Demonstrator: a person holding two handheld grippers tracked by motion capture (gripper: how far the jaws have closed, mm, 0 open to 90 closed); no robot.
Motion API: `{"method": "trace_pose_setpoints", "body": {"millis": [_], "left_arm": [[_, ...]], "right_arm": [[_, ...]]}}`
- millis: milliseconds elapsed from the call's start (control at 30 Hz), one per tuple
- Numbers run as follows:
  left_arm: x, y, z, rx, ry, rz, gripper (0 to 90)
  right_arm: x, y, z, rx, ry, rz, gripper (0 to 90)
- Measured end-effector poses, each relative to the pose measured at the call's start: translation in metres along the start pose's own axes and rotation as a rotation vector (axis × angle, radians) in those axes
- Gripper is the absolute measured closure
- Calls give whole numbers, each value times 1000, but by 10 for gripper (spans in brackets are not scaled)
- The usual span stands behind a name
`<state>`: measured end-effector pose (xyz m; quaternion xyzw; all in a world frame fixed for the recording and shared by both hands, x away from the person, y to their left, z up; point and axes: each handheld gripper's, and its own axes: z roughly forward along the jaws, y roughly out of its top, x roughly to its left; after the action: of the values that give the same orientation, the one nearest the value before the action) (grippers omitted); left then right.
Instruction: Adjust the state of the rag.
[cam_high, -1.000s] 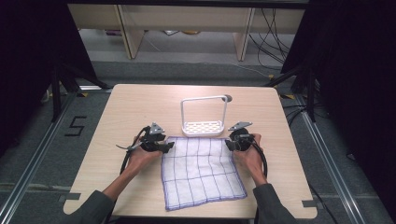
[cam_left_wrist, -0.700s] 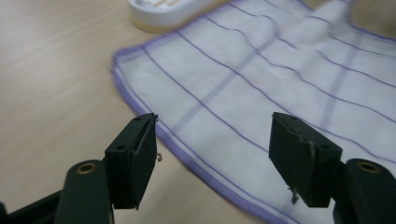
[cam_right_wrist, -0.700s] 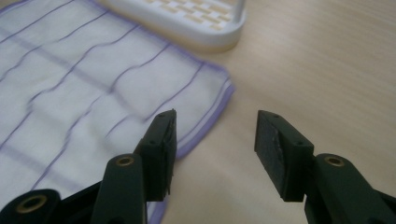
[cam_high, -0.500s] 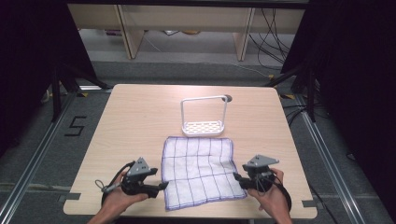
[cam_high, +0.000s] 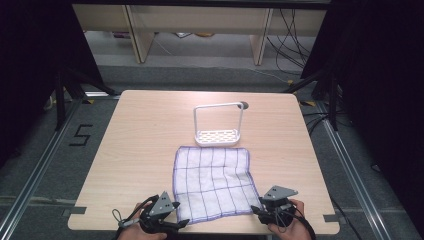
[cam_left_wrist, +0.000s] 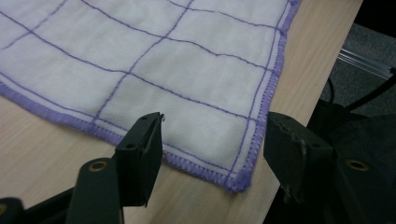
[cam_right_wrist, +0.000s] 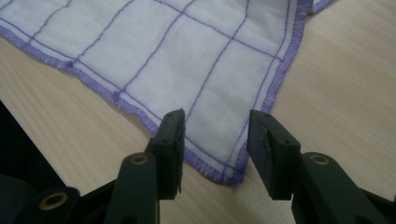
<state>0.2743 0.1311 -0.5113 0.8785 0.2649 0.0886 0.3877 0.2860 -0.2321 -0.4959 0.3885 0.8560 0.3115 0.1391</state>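
I had the left gripper (cam_left_wrist: 212, 149) and right gripper (cam_right_wrist: 215, 140) each straddling a near corner of the checked cloth (cam_high: 214, 181), jaws spread after just narrowing, pads unpressed, so both corners could be pinched together.

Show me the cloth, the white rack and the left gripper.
cloth (cam_high: 212, 181), high view, middle of the checked fabric.
white rack (cam_high: 216, 135), high view, its perforated base.
left gripper (cam_left_wrist: 212, 140), left gripper view, midway between its open jaws, over the cloth corner.
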Motion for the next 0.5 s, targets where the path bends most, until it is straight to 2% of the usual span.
{"method": "trace_pose_setpoints", "body": {"millis": [33,67,133,167,200,233,267,300,333,367,400,467,500], "left_arm": [[-1,0,2,-1,0,4,394],[-3,0,5,-10,0,17,419],[-4,0,7,-6,9,61,474],[-4,0,7,0,15,99,490],[-5,-1,7,-1,16,92,540],[-5,0,6,-11,14,118,584],[-7,-1,7,-26,8,105,646],[-6,-1,7,-20,9,131,701],[-6,-1,7,-10,5,144,748],[-6,-1,7,-10,5,144,793],[-6,-1,6,-29,-2,145,833],[-4,-1,4,-29,-11,153,856],[-4,-2,2,-35,-13,139,856]], "right_arm": [[0,1,-1,34,8,4,574],[0,-1,3,11,-4,-9,580],[0,-1,3,30,-1,7,624],[0,-1,3,29,0,12,653],[-2,-3,4,21,5,0,687],[-3,-3,3,17,14,-12,740],[-2,-3,3,16,27,-13,786],[-2,-3,2,30,35,-32,822],[0,-3,3,17,38,-26,839],[0,-3,3,17,38,-26,839],[3,-1,1,25,41,-79,852],[5,0,-3,35,47,-63,855],[8,0,-7,22,54,-57,857]]}}
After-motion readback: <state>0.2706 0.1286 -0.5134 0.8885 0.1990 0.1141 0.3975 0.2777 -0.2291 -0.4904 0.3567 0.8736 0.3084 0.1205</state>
